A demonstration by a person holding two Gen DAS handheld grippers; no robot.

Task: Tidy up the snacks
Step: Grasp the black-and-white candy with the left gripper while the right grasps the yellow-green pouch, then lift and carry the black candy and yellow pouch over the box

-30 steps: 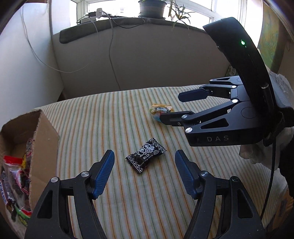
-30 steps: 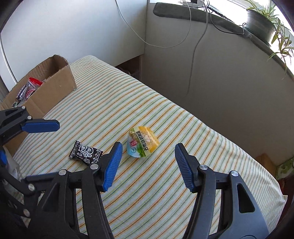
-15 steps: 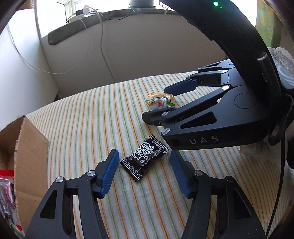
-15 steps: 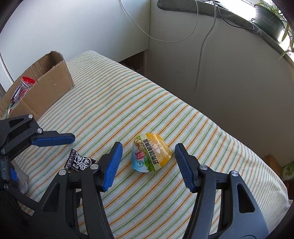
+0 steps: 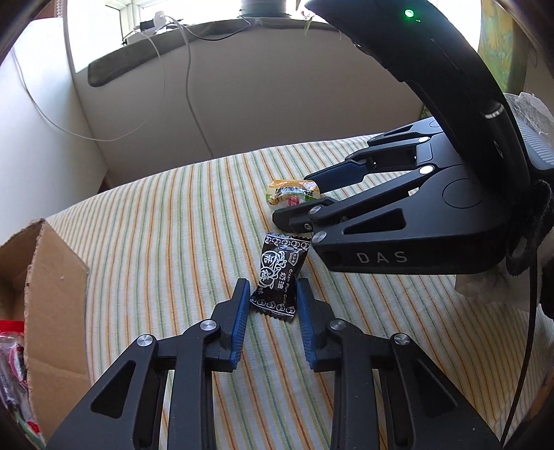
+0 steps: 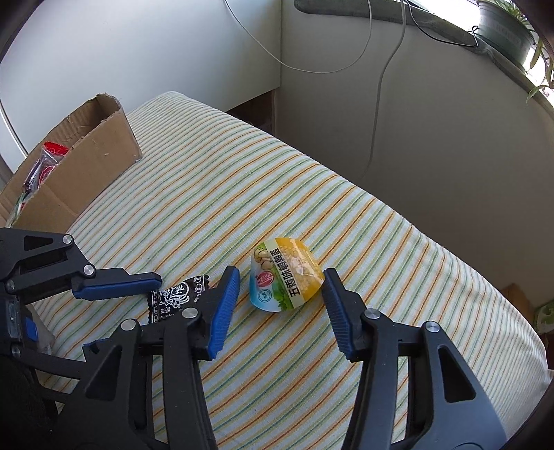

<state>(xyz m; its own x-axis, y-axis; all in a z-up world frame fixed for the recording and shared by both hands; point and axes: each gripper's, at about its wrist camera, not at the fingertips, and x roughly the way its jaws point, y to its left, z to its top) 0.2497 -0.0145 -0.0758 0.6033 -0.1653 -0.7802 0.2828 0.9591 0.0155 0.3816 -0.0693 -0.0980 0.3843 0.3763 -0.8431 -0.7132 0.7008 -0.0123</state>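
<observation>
A black candy packet (image 5: 279,275) with white print lies on the striped cloth. My left gripper (image 5: 273,290) has closed onto its lower end, a blue pad touching each side. The packet also shows in the right wrist view (image 6: 176,298). A yellow and blue snack packet (image 6: 286,279) lies between the blue pads of my right gripper (image 6: 281,281), which is open around it, the right pad near its edge. It also shows in the left wrist view (image 5: 292,195), behind the right gripper (image 5: 304,200).
An open cardboard box (image 6: 74,166) with several snack packets in it stands at the left; it also shows in the left wrist view (image 5: 52,287). The striped cloth (image 6: 311,363) ends at a beige wall behind. Cables hang down the wall. A potted plant (image 6: 502,31) stands on the sill.
My left gripper has moved in and closed from wide open onto the black packet, which has turned upright in view. My right gripper has come forward around the yellow packet and narrowed a little.
</observation>
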